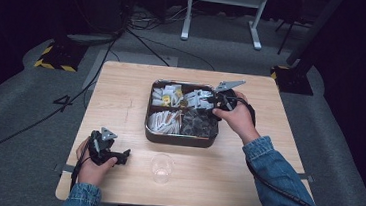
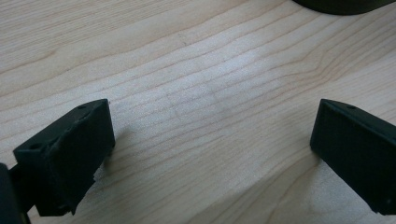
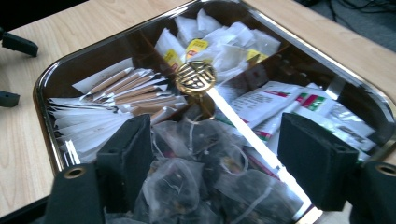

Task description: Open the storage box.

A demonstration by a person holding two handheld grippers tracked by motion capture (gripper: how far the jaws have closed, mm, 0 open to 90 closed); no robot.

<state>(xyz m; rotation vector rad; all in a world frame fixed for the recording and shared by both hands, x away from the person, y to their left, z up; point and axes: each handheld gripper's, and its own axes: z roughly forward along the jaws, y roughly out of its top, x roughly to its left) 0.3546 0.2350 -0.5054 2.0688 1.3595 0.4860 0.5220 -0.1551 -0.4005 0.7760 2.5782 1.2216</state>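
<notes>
A metal tray (image 1: pixel 178 138) with four compartments stands on the wooden table (image 1: pixel 121 97), a gold knob (image 3: pixel 195 77) at its centre. Dark mesh tea bags (image 3: pixel 196 186) fill the compartment under my right gripper (image 3: pixel 215 140). Its jaws are open and hang just above those bags with nothing pinched between them. In the high view the right gripper (image 1: pixel 206 104) reaches over the tray's right half. My left gripper (image 1: pixel 125 156) rests on the table at the front left, and its jaws (image 2: pixel 210 126) stand wide open over bare wood.
A clear plastic cup (image 1: pixel 161 167) stands in front of the tray. The other compartments hold white sachets (image 3: pixel 107 93), yellow-tagged tea bags (image 3: pixel 210 42) and red-and-green packets (image 3: pixel 289 100). Cables (image 1: pixel 141 39) and a white stand (image 1: pixel 223 16) lie beyond the table's far edge.
</notes>
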